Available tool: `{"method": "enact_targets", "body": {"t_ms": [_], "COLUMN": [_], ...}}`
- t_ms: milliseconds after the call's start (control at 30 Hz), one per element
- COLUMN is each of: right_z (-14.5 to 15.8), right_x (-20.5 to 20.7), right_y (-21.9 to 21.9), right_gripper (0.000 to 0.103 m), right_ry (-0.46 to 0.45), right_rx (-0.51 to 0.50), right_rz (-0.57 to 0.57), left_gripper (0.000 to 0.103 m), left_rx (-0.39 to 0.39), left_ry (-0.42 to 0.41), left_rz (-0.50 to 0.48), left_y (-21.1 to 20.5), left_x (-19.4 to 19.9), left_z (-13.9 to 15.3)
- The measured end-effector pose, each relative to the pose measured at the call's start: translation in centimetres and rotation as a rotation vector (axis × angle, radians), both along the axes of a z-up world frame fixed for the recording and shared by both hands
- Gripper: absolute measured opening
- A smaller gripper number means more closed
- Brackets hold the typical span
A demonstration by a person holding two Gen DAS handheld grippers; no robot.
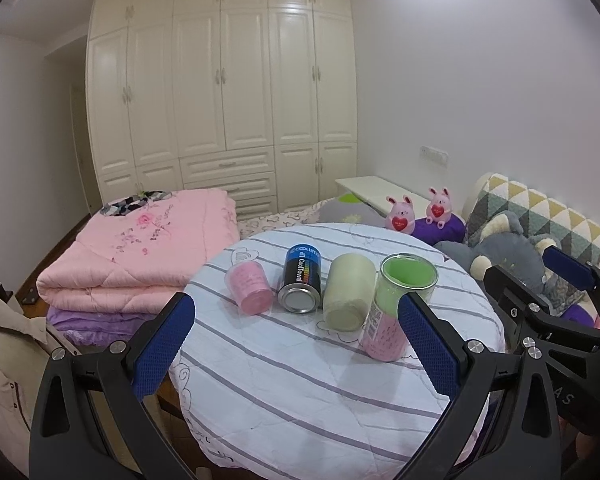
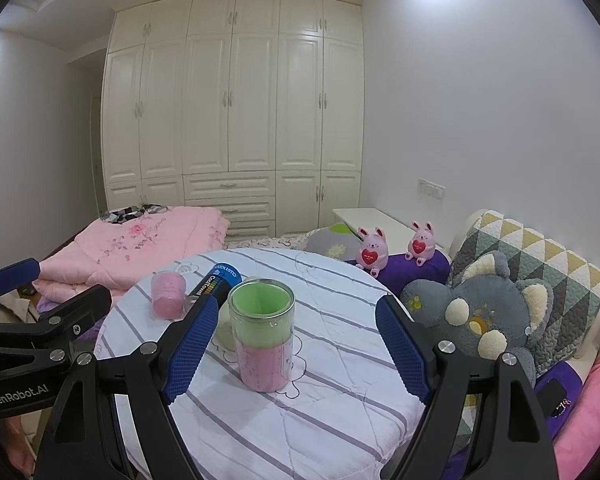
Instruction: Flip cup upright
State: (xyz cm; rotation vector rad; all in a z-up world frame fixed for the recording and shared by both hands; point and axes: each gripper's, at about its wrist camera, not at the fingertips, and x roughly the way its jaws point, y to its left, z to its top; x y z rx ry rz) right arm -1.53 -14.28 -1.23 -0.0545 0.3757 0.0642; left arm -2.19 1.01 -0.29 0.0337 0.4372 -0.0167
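Note:
A clear cup (image 2: 262, 336) with a green upper lining and pink lower part stands upright on the round striped table (image 2: 332, 412), open end up; it also shows in the left wrist view (image 1: 396, 312). My right gripper (image 2: 296, 352) is open, its fingers on either side of the cup and apart from it. My left gripper (image 1: 296, 344) is open and empty, back from the table's objects. A pink cup (image 1: 249, 288), a dark blue can (image 1: 300, 280) and a pale cream cup (image 1: 346, 292) lie on their sides behind.
A folded pink quilt (image 1: 140, 256) lies left of the table. A grey plush toy (image 2: 480, 320), two pink bunny toys (image 2: 396, 248) and a triangle-patterned cushion (image 2: 540, 264) are on the right. White wardrobes (image 2: 236, 120) fill the back wall.

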Motion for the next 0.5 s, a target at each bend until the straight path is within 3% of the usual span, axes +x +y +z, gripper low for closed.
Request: {"method": "enact_targets", "body": {"t_ms": [500], "right_z": [-0.40], "right_x": [0.86], "right_y": [-0.11], "right_gripper": [0.082], "right_ry": [0.025], "right_rx": [-0.003], "right_rz": [-0.004], "left_gripper": [0.103], "left_rx": [0.021], "left_ry": [-0.003], "left_rz": [0.009], "left_y": [-0.09], "left_x": [0.52], "left_z": [-0.43]}}
